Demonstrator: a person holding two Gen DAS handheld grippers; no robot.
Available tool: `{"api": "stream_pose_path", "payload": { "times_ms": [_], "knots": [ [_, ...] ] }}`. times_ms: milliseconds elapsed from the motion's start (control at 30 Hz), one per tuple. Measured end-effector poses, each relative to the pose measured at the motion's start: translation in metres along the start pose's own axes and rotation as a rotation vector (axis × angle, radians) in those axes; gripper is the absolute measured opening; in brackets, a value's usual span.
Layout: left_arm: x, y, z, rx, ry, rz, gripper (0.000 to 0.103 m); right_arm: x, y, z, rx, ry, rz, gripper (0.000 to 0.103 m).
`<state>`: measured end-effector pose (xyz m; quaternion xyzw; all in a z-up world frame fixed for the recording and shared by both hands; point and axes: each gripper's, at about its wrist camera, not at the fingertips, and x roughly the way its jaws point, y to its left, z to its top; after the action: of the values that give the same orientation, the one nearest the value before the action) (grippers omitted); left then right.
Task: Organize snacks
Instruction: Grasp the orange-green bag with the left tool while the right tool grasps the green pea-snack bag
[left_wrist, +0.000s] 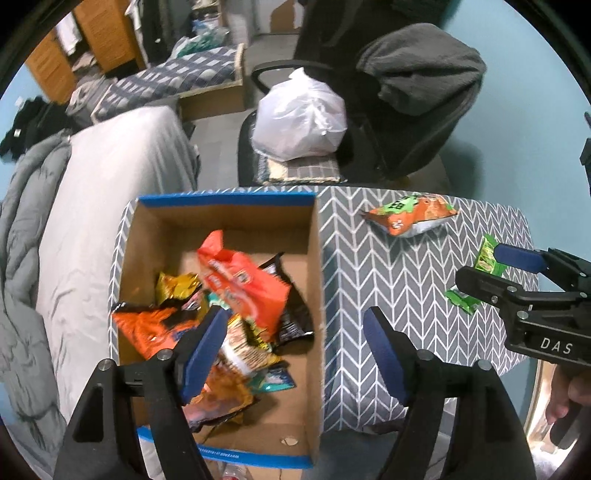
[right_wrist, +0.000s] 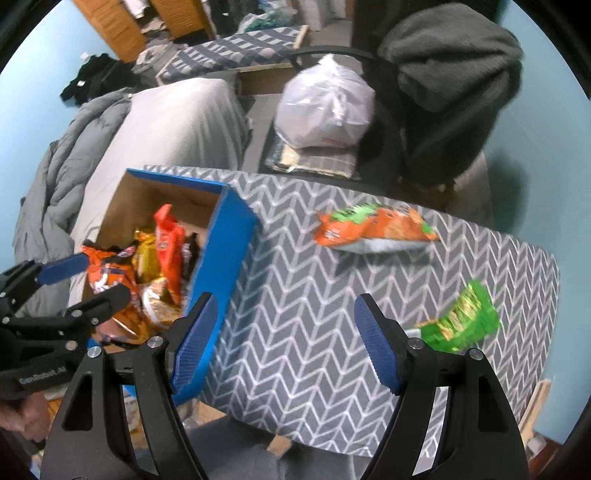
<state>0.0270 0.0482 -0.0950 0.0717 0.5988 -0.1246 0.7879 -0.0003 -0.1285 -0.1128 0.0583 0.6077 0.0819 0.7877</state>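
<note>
A blue-rimmed cardboard box (left_wrist: 312, 266) (right_wrist: 236, 225) at the table's left holds several snack packets, among them a red-orange bag (left_wrist: 240, 284) (right_wrist: 168, 247). My left gripper (left_wrist: 295, 350) (right_wrist: 88, 275) is open and empty above the box's front right part. An orange-and-green chip bag (left_wrist: 406, 218) (right_wrist: 373, 229) lies at the table's far side. A small green snack packet (left_wrist: 487, 258) (right_wrist: 461, 321) lies at the right. My right gripper (right_wrist: 284, 347) (left_wrist: 491, 269) is open and empty, its fingers around or over the green packet in the left wrist view.
The table (left_wrist: 399, 295) (right_wrist: 295, 332) has a grey chevron cloth. Behind it stands an office chair with a white plastic bag (left_wrist: 299, 118) (right_wrist: 325, 107) and a dark fleece (left_wrist: 424, 70). A bed with grey covers (left_wrist: 103, 192) lies left of the box.
</note>
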Motion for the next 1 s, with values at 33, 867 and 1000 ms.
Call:
{"api": "stream_pose_path", "payload": {
  "times_ms": [33, 867, 1000],
  "knots": [
    [0.001, -0.005, 0.001, 0.015, 0.0, -0.001, 0.077, 0.0, -0.008, -0.003, 0.014, 0.003, -0.005, 0.076],
    [0.067, -0.141, 0.061, 0.482, 0.027, -0.055, 0.079, 0.033, -0.194, -0.073, 0.567, 0.089, -0.066, 0.077],
    [0.082, -0.157, 0.068, 0.544, 0.036, -0.051, 0.079, 0.045, -0.203, -0.078, 0.612, 0.096, -0.055, 0.077]
  ]
}}
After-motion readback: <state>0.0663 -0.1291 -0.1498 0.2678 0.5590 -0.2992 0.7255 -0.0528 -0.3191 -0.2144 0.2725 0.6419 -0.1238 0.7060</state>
